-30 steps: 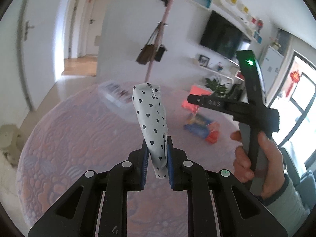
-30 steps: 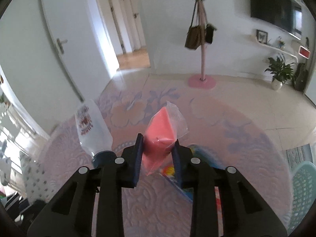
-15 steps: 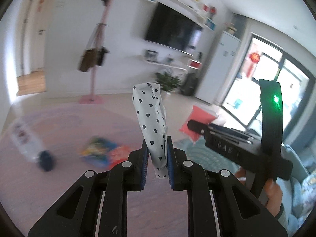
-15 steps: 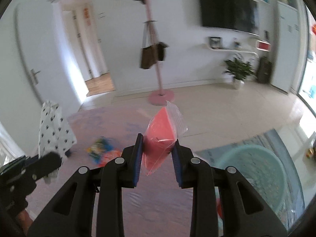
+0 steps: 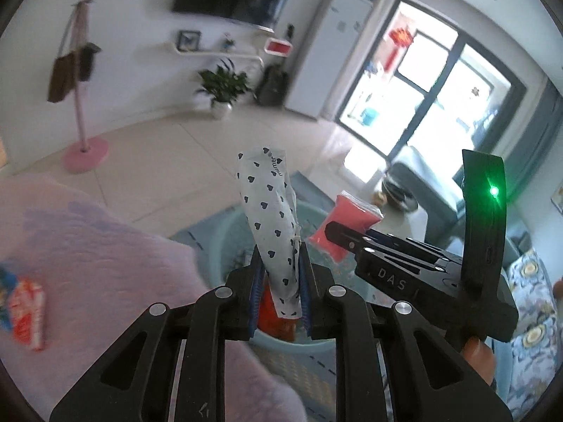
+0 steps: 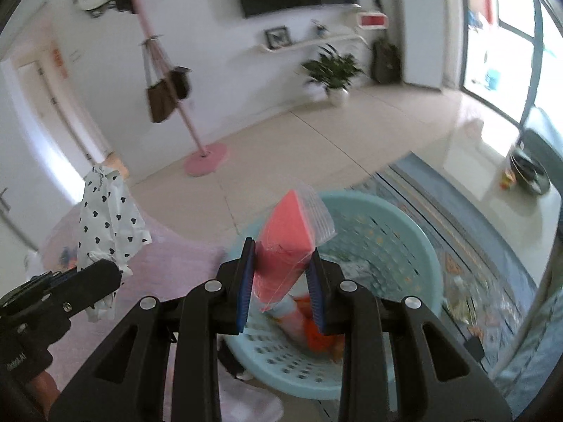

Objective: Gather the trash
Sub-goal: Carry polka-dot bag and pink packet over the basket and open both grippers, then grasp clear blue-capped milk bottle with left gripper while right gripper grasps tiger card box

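My left gripper [image 5: 279, 281] is shut on a white wrapper with black hearts [image 5: 271, 225], held upright above the near rim of a light blue plastic basket [image 5: 225, 239]. My right gripper [image 6: 281, 274] is shut on a red packet in clear plastic [image 6: 286, 235], held over the same basket [image 6: 397, 232]. The right gripper also shows in the left wrist view [image 5: 329, 234] with the red packet [image 5: 337, 225]. The heart wrapper shows at the left of the right wrist view [image 6: 105, 221]. Orange and red trash [image 6: 316, 334] lies inside the basket.
A pink round rug [image 5: 88, 246] lies to the left with a red-and-white wrapper [image 5: 28, 309] on it. A pink coat stand [image 6: 200, 154] with bags, a potted plant [image 6: 334, 70] and a grey sofa [image 5: 422, 183] stand around. A blue patterned rug [image 6: 475, 246] lies under the basket.
Both grippers have swung right, from the pink rug with its bottle and wrappers to above the blue basket. Both still hold their items.
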The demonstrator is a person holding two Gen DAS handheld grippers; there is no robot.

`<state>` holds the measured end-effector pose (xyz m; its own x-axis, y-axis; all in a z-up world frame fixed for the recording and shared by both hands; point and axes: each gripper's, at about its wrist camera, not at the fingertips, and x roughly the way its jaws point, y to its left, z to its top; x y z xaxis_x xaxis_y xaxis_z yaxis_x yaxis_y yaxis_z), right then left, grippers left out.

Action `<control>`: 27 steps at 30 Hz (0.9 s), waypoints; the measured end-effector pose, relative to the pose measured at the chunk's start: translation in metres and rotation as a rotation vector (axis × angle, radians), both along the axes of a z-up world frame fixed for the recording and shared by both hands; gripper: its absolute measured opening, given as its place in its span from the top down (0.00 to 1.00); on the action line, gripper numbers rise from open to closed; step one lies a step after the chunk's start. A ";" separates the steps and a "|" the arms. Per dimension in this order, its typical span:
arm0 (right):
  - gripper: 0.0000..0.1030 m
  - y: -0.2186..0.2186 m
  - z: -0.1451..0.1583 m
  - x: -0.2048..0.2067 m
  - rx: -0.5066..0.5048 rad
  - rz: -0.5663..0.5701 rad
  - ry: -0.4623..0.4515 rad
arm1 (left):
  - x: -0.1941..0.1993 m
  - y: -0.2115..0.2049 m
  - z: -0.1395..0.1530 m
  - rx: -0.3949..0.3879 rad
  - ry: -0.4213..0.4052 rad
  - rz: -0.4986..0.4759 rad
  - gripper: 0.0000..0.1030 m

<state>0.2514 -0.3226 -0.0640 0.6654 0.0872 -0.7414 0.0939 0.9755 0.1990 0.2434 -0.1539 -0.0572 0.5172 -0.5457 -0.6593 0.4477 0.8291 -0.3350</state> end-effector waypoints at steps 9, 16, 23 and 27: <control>0.73 -0.028 -0.038 0.002 0.019 -0.064 0.107 | 0.022 -0.015 -0.030 -0.007 0.027 -0.007 0.36; 0.42 -0.039 -0.035 -0.002 0.030 -0.135 0.099 | 0.017 0.001 -0.026 -0.059 0.048 0.031 0.25; 0.42 -0.018 -0.011 -0.010 0.042 -0.078 0.052 | -0.003 0.032 -0.010 -0.073 0.015 0.098 0.24; 0.42 0.017 0.012 -0.017 0.027 0.003 0.002 | -0.022 0.065 0.008 -0.077 -0.026 0.167 0.24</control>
<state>0.2346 -0.3055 -0.0519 0.6637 0.1089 -0.7400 0.0913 0.9701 0.2247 0.2212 -0.0892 -0.0488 0.6214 -0.4989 -0.6041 0.3155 0.8651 -0.3899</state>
